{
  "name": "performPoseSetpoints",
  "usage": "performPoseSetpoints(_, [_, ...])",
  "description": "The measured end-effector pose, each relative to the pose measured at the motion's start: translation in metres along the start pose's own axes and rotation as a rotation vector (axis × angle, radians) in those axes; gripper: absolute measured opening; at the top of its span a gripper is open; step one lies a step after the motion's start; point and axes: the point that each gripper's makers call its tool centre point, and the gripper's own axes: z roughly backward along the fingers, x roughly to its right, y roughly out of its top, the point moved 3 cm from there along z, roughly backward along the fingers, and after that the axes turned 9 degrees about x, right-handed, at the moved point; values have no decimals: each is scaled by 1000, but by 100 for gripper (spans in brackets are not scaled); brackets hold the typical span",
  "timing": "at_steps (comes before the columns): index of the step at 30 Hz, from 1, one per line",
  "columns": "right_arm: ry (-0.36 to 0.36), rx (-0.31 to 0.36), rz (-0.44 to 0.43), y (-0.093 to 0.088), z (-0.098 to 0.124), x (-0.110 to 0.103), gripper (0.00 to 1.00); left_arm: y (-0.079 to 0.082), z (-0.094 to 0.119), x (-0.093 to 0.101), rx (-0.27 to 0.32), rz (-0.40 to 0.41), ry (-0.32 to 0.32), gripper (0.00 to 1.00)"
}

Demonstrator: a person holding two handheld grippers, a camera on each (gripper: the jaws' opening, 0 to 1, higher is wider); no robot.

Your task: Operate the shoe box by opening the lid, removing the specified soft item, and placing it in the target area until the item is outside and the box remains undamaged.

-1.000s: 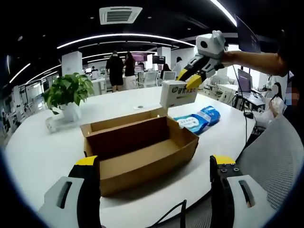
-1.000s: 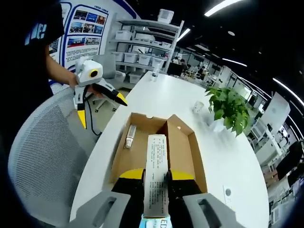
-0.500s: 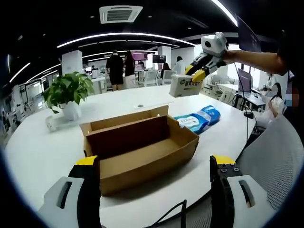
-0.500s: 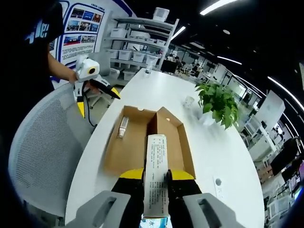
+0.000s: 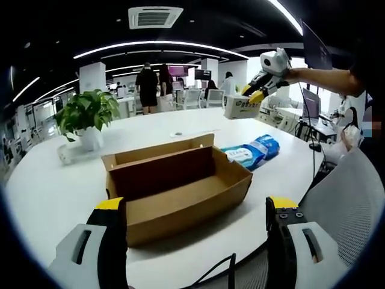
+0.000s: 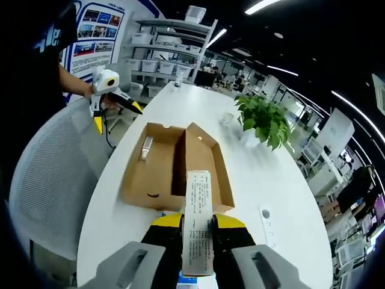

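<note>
the soft pack (image 6: pixel 198 223), a white tissue-style packet with printed text, is being pinched between the closed jaws of the right gripper (image 6: pixel 198 226) and is being carried in the air, clear of the shoe box (image 6: pixel 173 165). in the left gripper view the same pack (image 5: pixel 241 107) is being held up by the right gripper (image 5: pixel 260 91) well above the table (image 5: pixel 48 186), off to the far side of the box, which suggests it is being taken toward a set-down spot rather than back inside. the grip is being made on the pack's narrow edge, so that it hangs straight along the jaws.

the shoe box (image 5: pixel 174 186) is being left open on the white table, its lid folded back upright along one long side and its walls looking uncrushed. a small tube-like item (image 6: pixel 146 147) is lying in one half of it. blue soft packs (image 5: pixel 252 152) are lying on the table just beside the box, probably marking the target area. the left gripper (image 5: pixel 195 241) is being held spread and empty, low before the box, nothing between its jaws. a potted plant (image 5: pixel 86 120) is standing further off.
</note>
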Motion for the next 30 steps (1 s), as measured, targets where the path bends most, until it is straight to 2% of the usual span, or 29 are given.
performPoseSetpoints(15, [-22,-74,-6,-45,23,14,14,-5,-1,0,-31,-3,0,100])
performPoseSetpoints(30, [-30,-148,0,-92,25,27,14,-7,-2,2,-51,-12,-13,100])
